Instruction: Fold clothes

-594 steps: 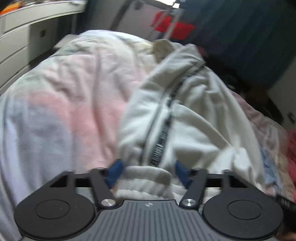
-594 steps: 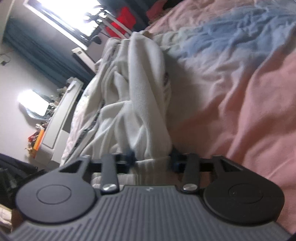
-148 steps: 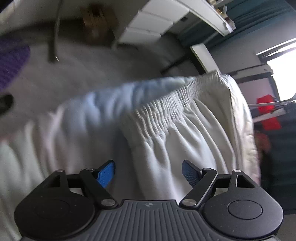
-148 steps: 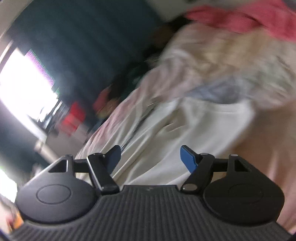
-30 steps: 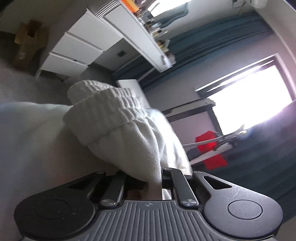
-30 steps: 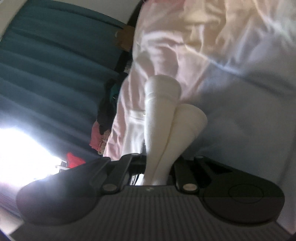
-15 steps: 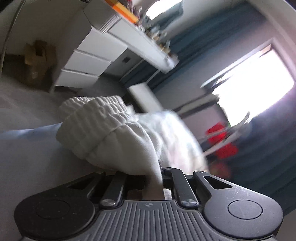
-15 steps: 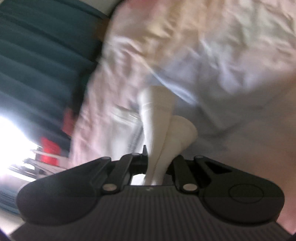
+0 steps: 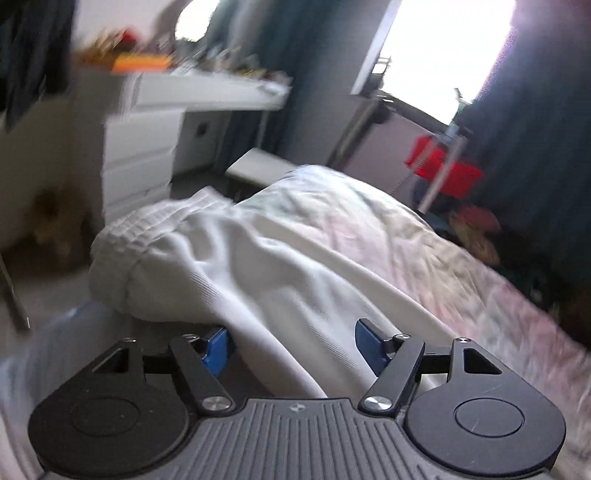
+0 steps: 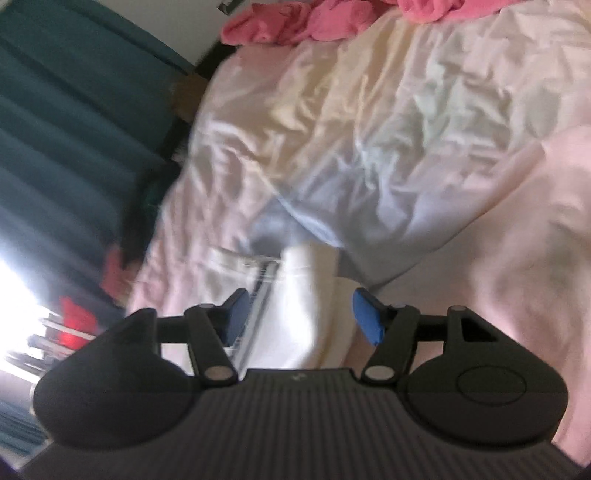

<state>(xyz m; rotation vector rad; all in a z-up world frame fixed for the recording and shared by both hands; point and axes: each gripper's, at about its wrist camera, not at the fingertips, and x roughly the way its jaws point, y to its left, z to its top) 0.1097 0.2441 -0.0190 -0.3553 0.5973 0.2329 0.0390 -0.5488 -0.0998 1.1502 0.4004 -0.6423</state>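
Note:
White sweatpants [image 9: 229, 269] lie on the bed, their gathered elastic waistband [image 9: 122, 236] bunched at the left edge. My left gripper [image 9: 291, 343] is open, its blue pads either side of the white cloth, not clamping it. In the right wrist view a folded white part of the same sweatpants [image 10: 303, 295], with a dark striped side band, lies between the blue pads of my right gripper [image 10: 299, 314], which is open too.
The bed has a pastel pink, blue and cream duvet [image 10: 424, 129]. Pink clothes [image 10: 295, 22] lie at its far edge. A white dresser [image 9: 140, 147] stands left, a red rack [image 9: 443, 170] by the window, and dark teal curtains [image 10: 55, 110] beyond.
Both grippers were shut on folds of the white sweatpants half a second ago; both have opened and let the cloth drop onto the bed. Both cameras swung.

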